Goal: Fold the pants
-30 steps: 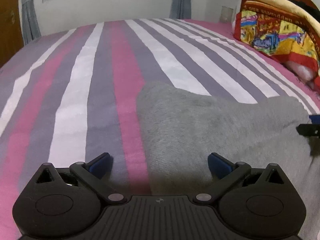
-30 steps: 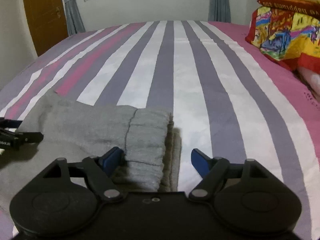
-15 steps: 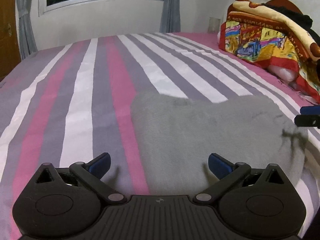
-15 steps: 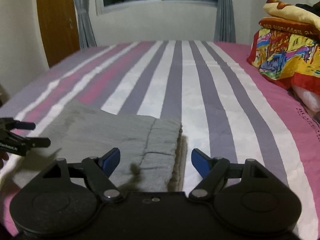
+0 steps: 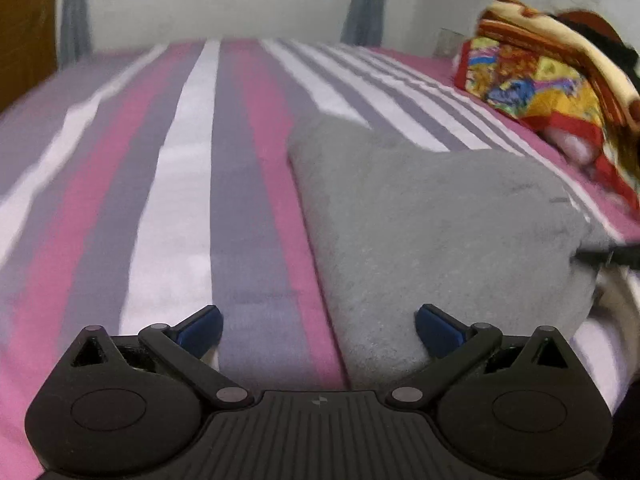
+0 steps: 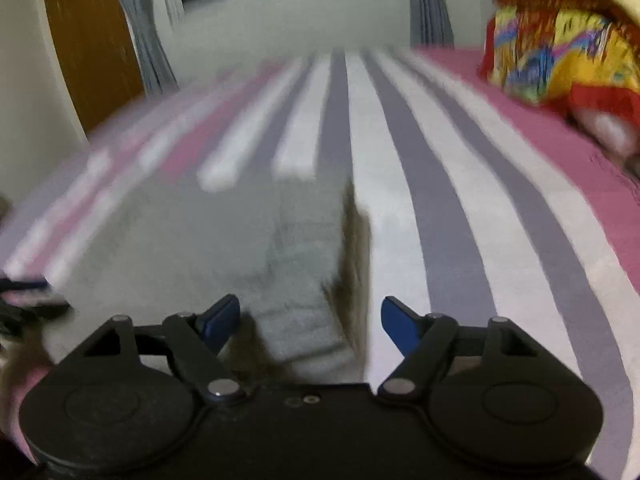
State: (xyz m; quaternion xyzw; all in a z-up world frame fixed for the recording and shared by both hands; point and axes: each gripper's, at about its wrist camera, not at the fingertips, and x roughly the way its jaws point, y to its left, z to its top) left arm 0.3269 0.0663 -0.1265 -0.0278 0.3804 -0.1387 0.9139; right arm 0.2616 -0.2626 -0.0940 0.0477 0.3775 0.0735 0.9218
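The folded grey pants (image 5: 432, 232) lie on the striped bed (image 5: 180, 184). The left hand-held gripper (image 5: 318, 330) and the right hand-held gripper (image 6: 310, 320) hover over them, both spread, holding nothing.

The pants (image 5: 424, 232) lie on the bed (image 5: 172, 208); a blanket pile (image 5: 548, 80) sits behind, to their right.

It was a bedroom in a home: a big bed with a pink, grey and white striped sheet (image 5: 192, 200), a bright folded blanket (image 5: 552, 88) at 2 o'clock, and grey curtains (image 6: 140, 28) by a window at 12.
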